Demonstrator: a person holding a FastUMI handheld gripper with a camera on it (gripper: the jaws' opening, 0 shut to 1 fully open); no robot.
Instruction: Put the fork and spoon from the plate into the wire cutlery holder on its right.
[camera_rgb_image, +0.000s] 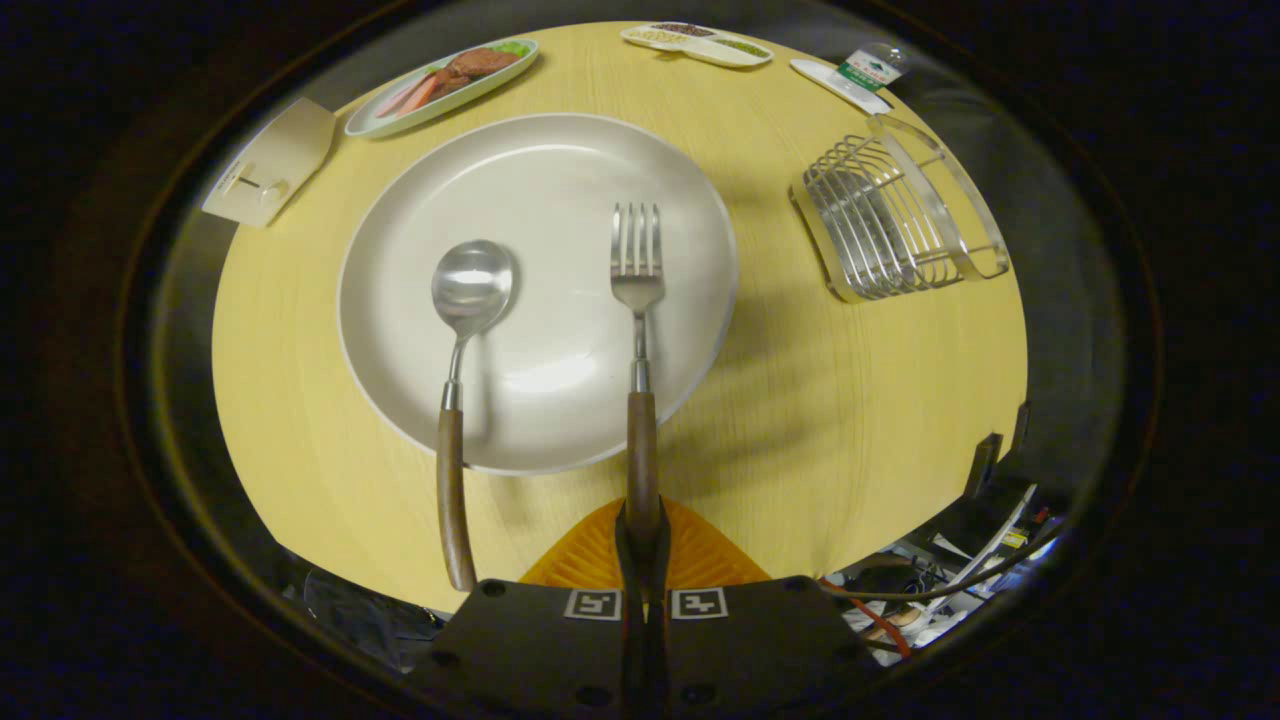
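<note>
Fingers pinched on the fork handle; spoon waits at its left.

Spoon at 10 o'clock off the gripper, bowl on the plate, wooden handle overhanging. Fork at 12, wooden end clamped between the fingers; probably stiff, light, slick at the steel, so grip the wood. Wire holder at 2 on the worktop, looks empty.
</note>
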